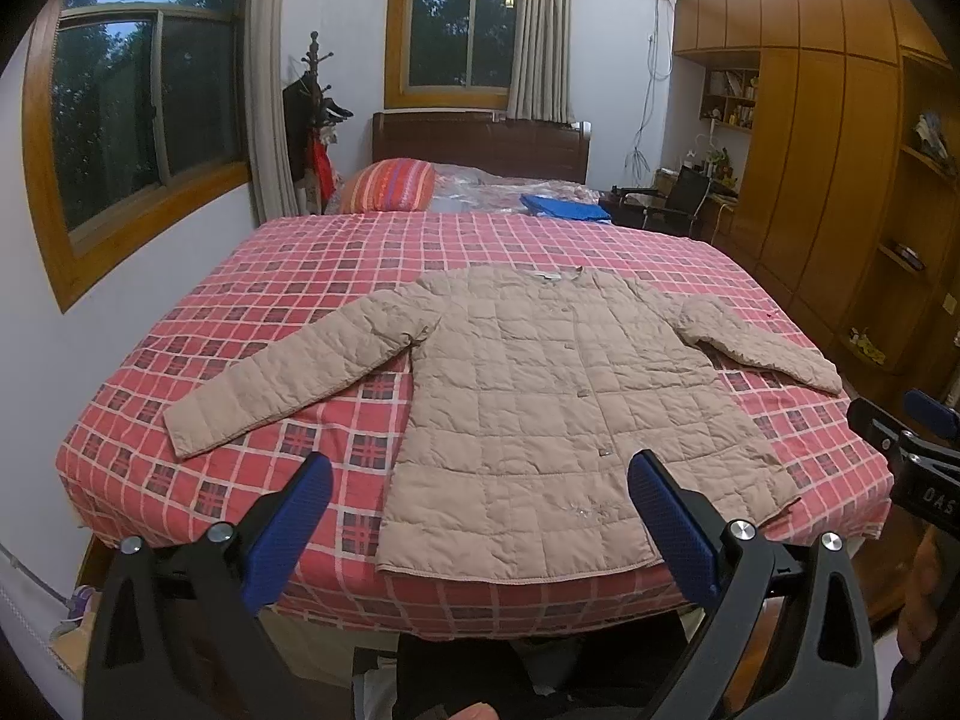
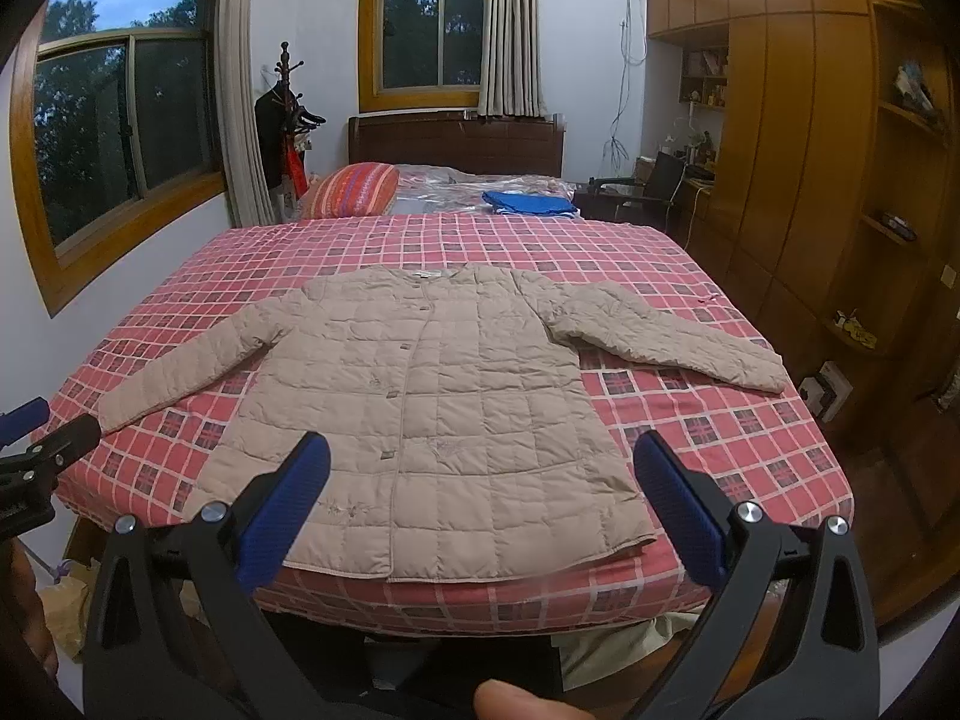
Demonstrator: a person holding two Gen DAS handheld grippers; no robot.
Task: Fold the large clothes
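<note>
Red-checked bed (image 1: 300, 276) carries a beige quilted jacket (image 1: 540, 396) spread flat, unfolded; left tongs (image 1: 480, 516) and right tongs (image 2: 480, 510) gape wide, empty. Sleeves probably fold inward first.

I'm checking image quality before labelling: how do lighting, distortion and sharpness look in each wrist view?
Left wrist view: strong fisheye bending of the wooden window frame, glare from a ceiling light at the top edge, beige quilted jacket evenly lit and sharp. Right wrist view: same curvature and dark corners, soft indoor light, dusk outside; a blurred fingertip intrudes at the bottom.
</note>
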